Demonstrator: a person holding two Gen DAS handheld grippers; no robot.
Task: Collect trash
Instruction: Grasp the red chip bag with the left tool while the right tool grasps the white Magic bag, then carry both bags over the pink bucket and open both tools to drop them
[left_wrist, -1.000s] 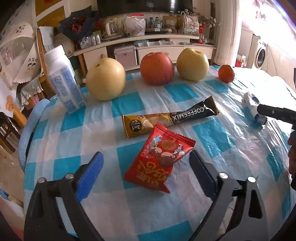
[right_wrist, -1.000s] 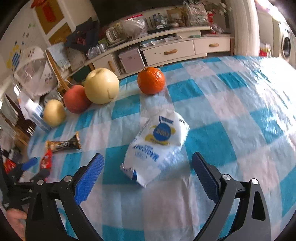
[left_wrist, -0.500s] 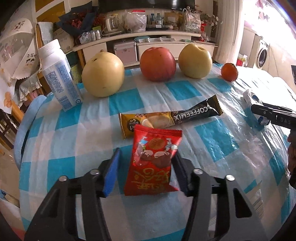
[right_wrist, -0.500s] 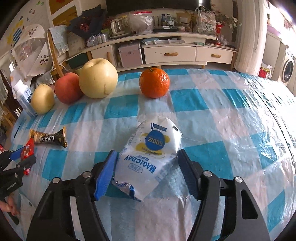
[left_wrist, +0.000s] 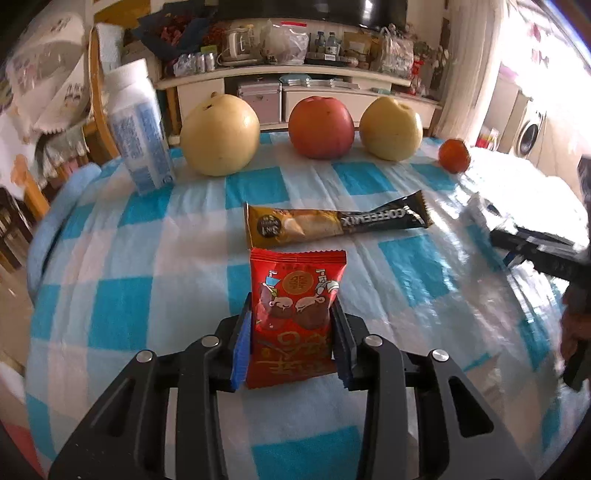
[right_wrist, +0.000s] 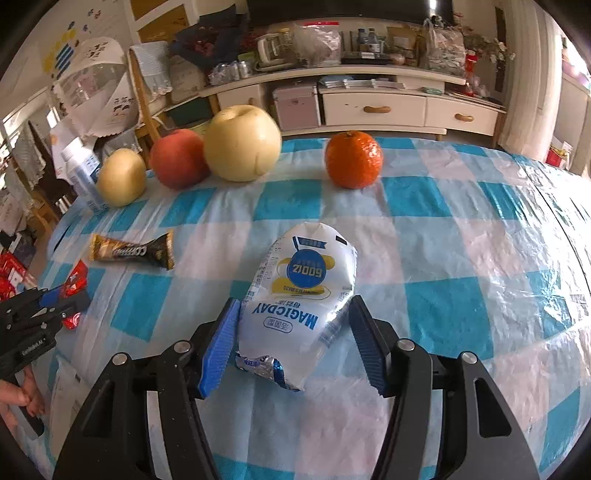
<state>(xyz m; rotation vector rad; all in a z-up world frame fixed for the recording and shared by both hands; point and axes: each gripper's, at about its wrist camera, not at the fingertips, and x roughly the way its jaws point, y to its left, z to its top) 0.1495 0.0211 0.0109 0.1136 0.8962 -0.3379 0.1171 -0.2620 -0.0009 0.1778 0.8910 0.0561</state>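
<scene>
My left gripper (left_wrist: 291, 339) is shut on a red snack wrapper (left_wrist: 295, 295), its blue pads pressing both sides. A brown and black coffee-mix sachet (left_wrist: 336, 225) lies just beyond it on the checked tablecloth. My right gripper (right_wrist: 291, 339) has closed in around a white and blue Magicday wrapper (right_wrist: 299, 299); the left pad touches it, the right pad stands at its edge with a small gap. The left gripper (right_wrist: 55, 306) with the red wrapper also shows at the left of the right wrist view, and the sachet (right_wrist: 133, 251) lies near it.
Two yellow pears (left_wrist: 219, 134) (left_wrist: 391, 127), a red apple (left_wrist: 320, 127) and an orange (left_wrist: 454, 155) stand in a row at the table's far edge. A white milk bottle (left_wrist: 138, 129) stands far left. A chair and cabinets are behind the table.
Both grippers have closed steadily from wide open. The left one now clamps the red wrapper, which has turned upright in the view. The right one has narrowed around the white wrapper.
</scene>
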